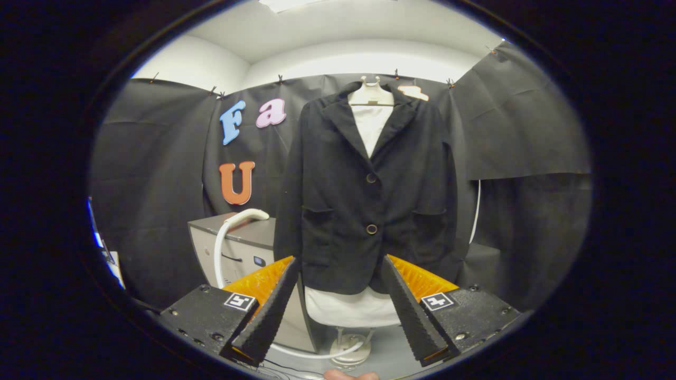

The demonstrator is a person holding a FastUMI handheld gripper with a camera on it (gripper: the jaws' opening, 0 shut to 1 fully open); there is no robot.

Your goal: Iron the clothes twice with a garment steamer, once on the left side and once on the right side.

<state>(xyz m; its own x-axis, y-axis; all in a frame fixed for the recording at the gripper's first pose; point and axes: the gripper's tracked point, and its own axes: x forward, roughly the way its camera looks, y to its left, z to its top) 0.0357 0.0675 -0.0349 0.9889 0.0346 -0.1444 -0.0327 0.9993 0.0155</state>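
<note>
A black two-button jacket (369, 195) hangs on a white mannequin torso (371, 122) straight ahead, beyond my fingers. The torso's white lower edge (353, 309) shows under the jacket hem, on a stand (349, 352). A white steamer head (247, 215) lies on a grey cabinet (248, 245) left of the jacket, and its white hose (217, 253) drops down the cabinet front and curls toward the stand. My gripper (340, 266) is open, its fingers spread wide with nothing between them, well short of the jacket and to the right of the steamer head.
Black cloth walls close the booth behind and on both sides. A white cord (477, 211) hangs right of the jacket. A fingertip (351, 375) of a hand shows below the fingers. Grey floor lies around the stand.
</note>
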